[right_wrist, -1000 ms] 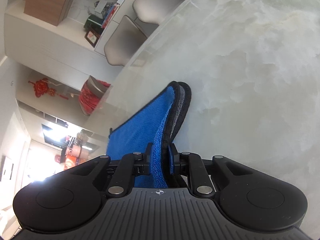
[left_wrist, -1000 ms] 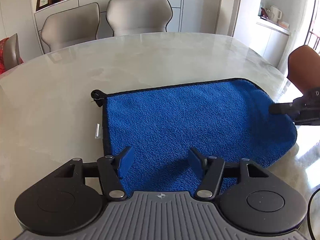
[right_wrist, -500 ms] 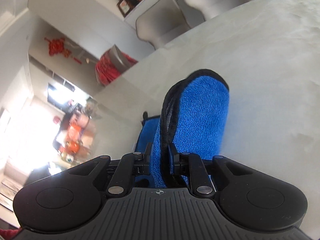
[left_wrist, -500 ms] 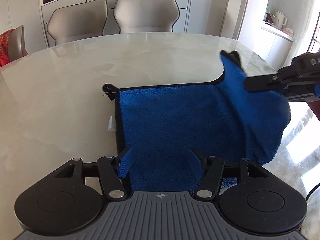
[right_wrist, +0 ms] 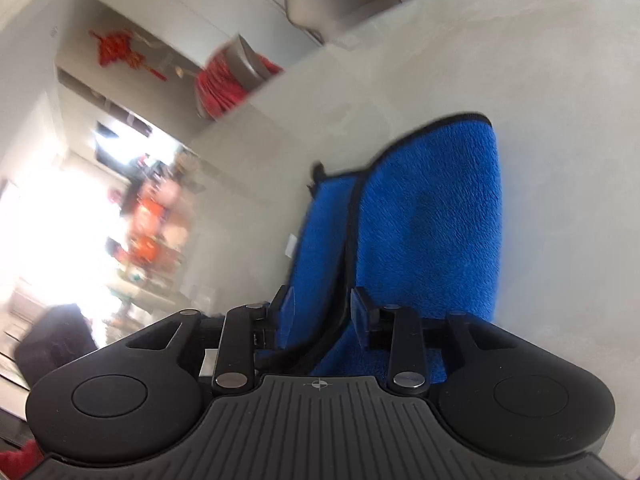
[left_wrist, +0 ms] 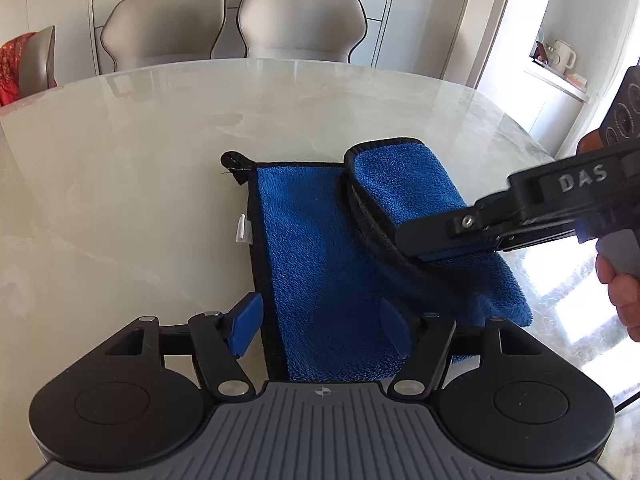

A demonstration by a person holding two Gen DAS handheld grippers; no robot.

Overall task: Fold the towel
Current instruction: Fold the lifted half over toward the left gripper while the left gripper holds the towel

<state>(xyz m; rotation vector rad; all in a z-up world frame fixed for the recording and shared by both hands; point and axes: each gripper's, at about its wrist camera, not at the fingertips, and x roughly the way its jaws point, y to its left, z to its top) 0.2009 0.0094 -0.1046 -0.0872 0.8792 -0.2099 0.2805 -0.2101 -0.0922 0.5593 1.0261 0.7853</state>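
A blue towel (left_wrist: 316, 248) with a black hem lies on the pale marble table (left_wrist: 140, 184). Its right part is folded over to the left as a flap (left_wrist: 404, 180). My right gripper (left_wrist: 416, 250) reaches in from the right onto that flap. In the right wrist view the right gripper (right_wrist: 322, 306) is opening its jaws, and the hemmed towel (right_wrist: 432, 220) edge sits loose between the pads. Over the towel's near left edge hovers my left gripper (left_wrist: 320, 328), still opening. One of its pads stands left of the hem, the other over the cloth.
Two grey chairs (left_wrist: 160, 28) (left_wrist: 300, 20) stand at the table's far side before a cabinet. A person's hand (left_wrist: 624, 292) holds the right gripper at the right edge. A white label (left_wrist: 241, 229) and a black loop (left_wrist: 234, 162) stick out from the towel's left side.
The right gripper lifted the towel's right edge and carried it over to the left, and the flap now rests on the towel. Its jaws have parted. The left gripper's jaws stand slightly wider.
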